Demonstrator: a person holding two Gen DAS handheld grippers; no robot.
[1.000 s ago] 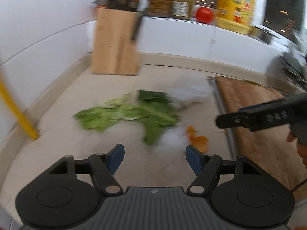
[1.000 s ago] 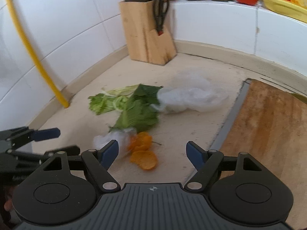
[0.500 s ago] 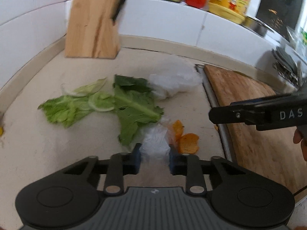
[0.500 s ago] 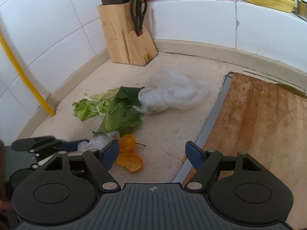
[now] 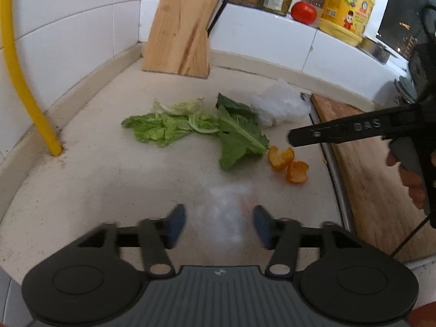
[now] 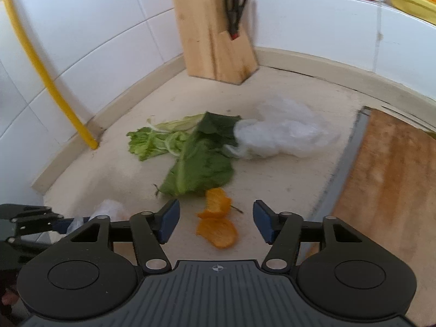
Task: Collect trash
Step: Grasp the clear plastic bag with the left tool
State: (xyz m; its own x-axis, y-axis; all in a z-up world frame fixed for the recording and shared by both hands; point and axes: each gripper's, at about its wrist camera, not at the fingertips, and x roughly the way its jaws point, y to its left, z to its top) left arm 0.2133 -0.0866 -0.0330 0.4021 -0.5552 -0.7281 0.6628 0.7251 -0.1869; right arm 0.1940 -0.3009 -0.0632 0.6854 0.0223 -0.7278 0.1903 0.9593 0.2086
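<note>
**Open jaws over scattered kitchen scraps**

The left gripper (image 5: 219,222) hangs above the beige stone countertop (image 5: 109,169) with its jaws apart; a small crumpled wad of clear plastic (image 5: 223,218) sits blurred between the blue pads, and whether either pad touches it cannot be told; the right wrist view shows the same wad (image 6: 109,209) beside the left gripper's fingers at the lower left.

The right gripper (image 6: 216,223) also stands with jaws spread, holding nothing; two curled pieces of orange peel (image 6: 216,223) lie on the counter between and just ahead of its pads.

Beyond the peel lies a dark green leaf (image 6: 201,169), with paler torn lettuce leaves (image 6: 152,141) touching its left side; a larger crumpled clear plastic bag (image 6: 283,133) rests against the leaf's far end, near the wooden cutting board (image 6: 387,179) on the right.

A wooden knife block (image 6: 212,41) stands in the back corner; a yellow pipe (image 6: 41,68) runs down the white tiled wall to the counter on the left.
</note>
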